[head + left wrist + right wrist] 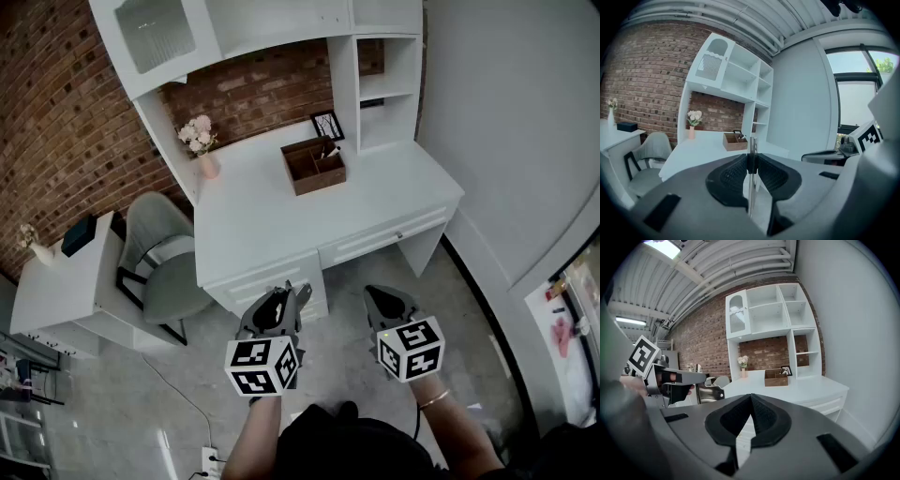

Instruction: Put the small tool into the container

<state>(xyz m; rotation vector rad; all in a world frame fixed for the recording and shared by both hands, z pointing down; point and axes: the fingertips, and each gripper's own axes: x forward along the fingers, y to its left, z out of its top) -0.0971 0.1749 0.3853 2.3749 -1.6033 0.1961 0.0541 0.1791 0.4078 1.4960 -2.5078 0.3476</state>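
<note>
While the container (319, 179) stands apart, left gripper (751, 158) clamps small tool (751, 143), right gripper (751, 398) closed.

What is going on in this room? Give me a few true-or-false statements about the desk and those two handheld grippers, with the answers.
1. A wooden container with compartments stands on the white desk. True.
2. The left gripper is empty. False: its jaws are shut on a thin metal tool that sticks up past the tips.
3. The right gripper holds the vase of flowers. False: its jaws are closed on nothing, and the vase stands at the desk's back left corner.
4. Both grippers are held over the floor, short of the desk. True.
</note>
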